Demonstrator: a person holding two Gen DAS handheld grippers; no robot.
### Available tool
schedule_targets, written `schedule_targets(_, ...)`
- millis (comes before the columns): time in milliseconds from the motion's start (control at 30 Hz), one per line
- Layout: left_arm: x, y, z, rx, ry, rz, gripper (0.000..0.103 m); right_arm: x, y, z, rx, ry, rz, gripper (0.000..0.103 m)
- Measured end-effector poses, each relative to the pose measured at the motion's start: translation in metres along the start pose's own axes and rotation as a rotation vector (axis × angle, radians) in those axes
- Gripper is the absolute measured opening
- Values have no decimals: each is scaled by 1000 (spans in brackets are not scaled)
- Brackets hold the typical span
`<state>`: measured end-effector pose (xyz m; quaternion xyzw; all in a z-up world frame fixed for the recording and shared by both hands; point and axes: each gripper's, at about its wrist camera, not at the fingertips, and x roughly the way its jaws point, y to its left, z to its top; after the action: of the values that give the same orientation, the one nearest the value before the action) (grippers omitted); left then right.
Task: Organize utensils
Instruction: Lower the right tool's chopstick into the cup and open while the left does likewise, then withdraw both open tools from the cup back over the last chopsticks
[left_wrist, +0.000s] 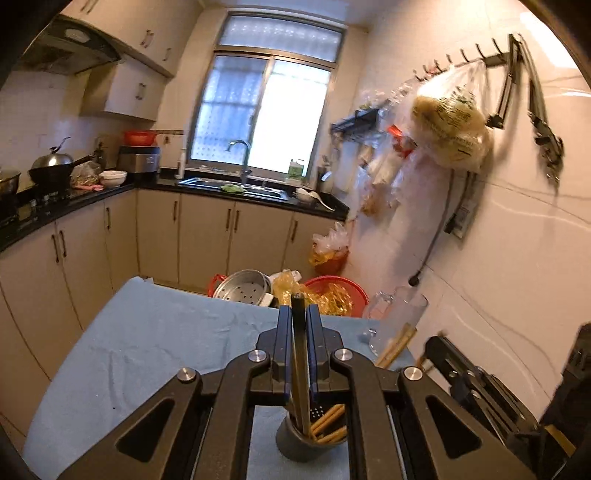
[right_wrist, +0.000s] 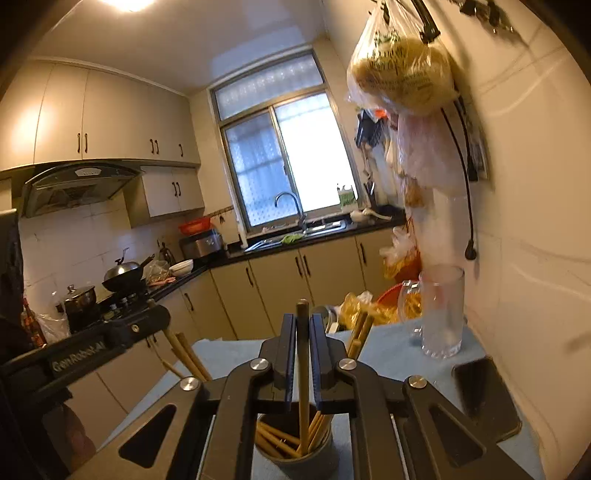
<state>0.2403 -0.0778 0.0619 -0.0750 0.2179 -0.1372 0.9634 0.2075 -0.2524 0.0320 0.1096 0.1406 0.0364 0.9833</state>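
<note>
In the left wrist view my left gripper (left_wrist: 298, 310) is shut on a dark-topped chopstick (left_wrist: 300, 354). The stick's lower end stands in a dark grey holder (left_wrist: 295, 448) among several tan chopsticks. In the right wrist view my right gripper (right_wrist: 303, 319) has its blue pads against another dark-tipped chopstick (right_wrist: 303, 369). That stick reaches down into a grey holder (right_wrist: 295, 461) full of tan chopsticks. Each gripper shows at the edge of the other's view, the right gripper (left_wrist: 434, 345) and the left gripper (right_wrist: 155, 314). I cannot tell if both views show one holder.
The table wears a blue cloth (left_wrist: 147, 350). A tall glass (right_wrist: 441, 314) and a glass mug (right_wrist: 408, 302) stand by the right wall, with a dark phone (right_wrist: 487, 391) nearer me. Beyond the table's far edge sit a steamer pot (left_wrist: 240, 288) and a red basin (left_wrist: 343, 291).
</note>
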Motion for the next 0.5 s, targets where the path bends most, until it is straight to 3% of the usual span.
schedule_targets(167, -15, -1, 3, 11, 24, -4, 11, -4, -6, 0, 61, 58, -11, 14)
schedule_targets(233, -30, 0, 5, 12, 11, -11, 23, -15, -7, 3, 89, 58, 8, 17)
schedule_targets(267, -42, 1, 7, 9, -1, -14, 35, -24, -6, 5, 93, 50, 19, 21)
schedule_targets(367, -78, 7, 6, 35, -41, 0, 40, -61, -2, 10, 93, 21, 37, 27)
schedule_targets(433, -98, 14, 0, 61, -39, 40, 50, -84, 1, 7, 92, 12, 56, 37)
schedule_targets(500, -113, 27, -10, 54, -7, 54, 58, -101, 3, -2, 89, 46, 48, 58)
